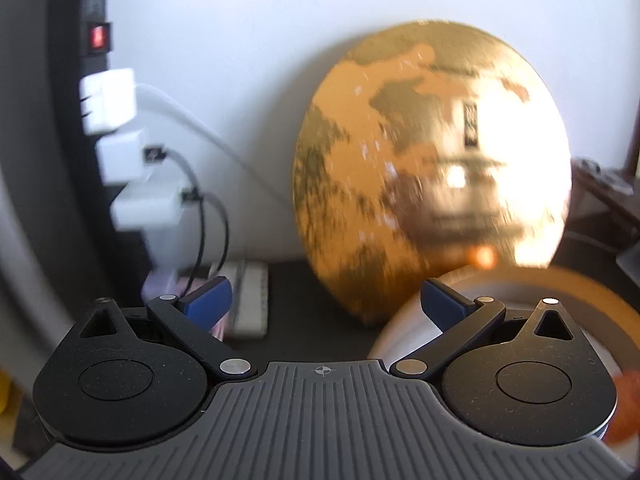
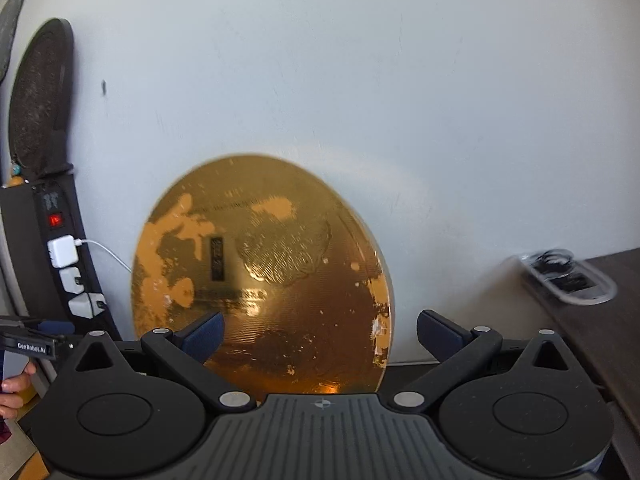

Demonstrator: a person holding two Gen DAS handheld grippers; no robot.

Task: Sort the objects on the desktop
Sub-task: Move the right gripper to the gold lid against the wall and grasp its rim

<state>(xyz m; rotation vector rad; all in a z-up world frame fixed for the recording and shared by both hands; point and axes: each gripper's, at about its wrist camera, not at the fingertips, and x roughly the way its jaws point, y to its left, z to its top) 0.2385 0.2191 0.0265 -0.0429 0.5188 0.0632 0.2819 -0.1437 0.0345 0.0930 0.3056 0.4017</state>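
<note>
Nearest the left wrist camera, the left gripper (image 1: 326,304) has its blue-padded fingers (image 1: 208,302) spread wide with nothing between them, hanging over a dark desktop (image 1: 296,292). Just under its right finger sits a round white container (image 1: 404,328) with an orange-brown rim, blurred and cut off by the frame, so what it holds cannot be told. Beyond the left finger a white keyboard-like item (image 1: 250,300) lies on the desk. Further back, a large gold disc (image 1: 432,168), its foil worn in patches, stands on edge and leans against the white wall (image 1: 280,20). To its left a black power strip (image 1: 96,80) stands upright with a lit red switch (image 1: 98,37) and three white chargers (image 1: 120,144) plugged in, cables trailing down. From the right wrist view, the right gripper (image 2: 320,334) is likewise released, jaws apart and empty, facing the same gold disc (image 2: 260,272) straight on. At the left edge a hand (image 2: 14,392) holds the other tool's handle. Off to the right a dark wooden surface (image 2: 600,320) carries a small clear tray (image 2: 568,276) of dark items, too blurred to name.
</note>
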